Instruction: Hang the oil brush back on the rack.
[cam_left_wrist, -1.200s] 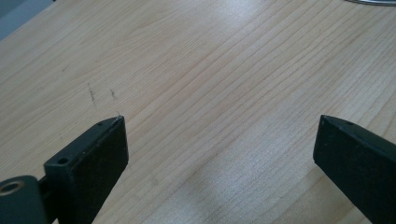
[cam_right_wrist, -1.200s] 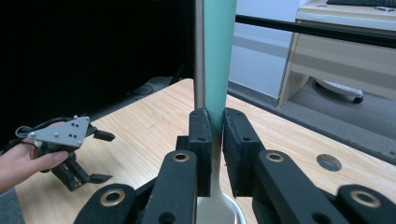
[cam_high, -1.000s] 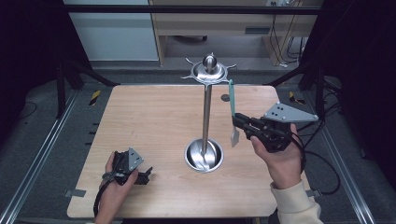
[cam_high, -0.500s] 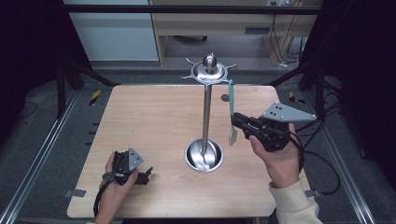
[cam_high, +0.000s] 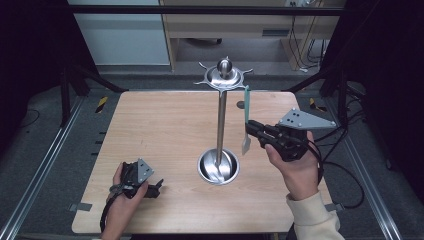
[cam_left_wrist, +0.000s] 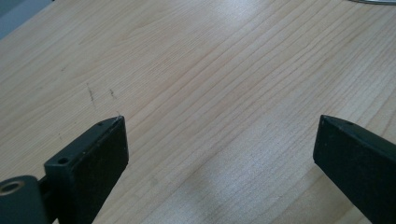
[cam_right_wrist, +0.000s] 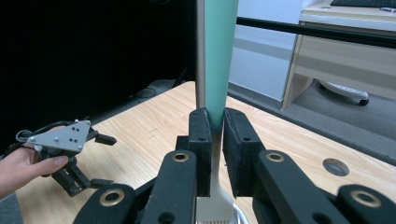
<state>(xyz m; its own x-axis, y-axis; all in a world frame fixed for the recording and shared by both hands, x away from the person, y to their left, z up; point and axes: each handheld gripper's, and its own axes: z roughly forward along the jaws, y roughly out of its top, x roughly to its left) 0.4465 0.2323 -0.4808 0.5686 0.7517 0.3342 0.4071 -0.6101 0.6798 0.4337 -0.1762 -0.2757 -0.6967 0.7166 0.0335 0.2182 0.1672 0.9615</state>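
Beside metal stand (cam_high: 220, 115), right tongs (cam_high: 251, 127) pinching green-handled utensil (cam_high: 246, 120); left tongs (cam_left_wrist: 219, 144) spread over table (cam_high: 150, 130).

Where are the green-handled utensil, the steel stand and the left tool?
green-handled utensil (cam_right_wrist: 220, 60), right gripper view, on its green handle above the jaws.
steel stand (cam_high: 220, 120), high view, on its upright pole.
left tool (cam_high: 159, 186), high view, at its jaw tips.

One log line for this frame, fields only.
left gripper: open, resting on table | right gripper: shut on green-handled utensil, upright beside stand
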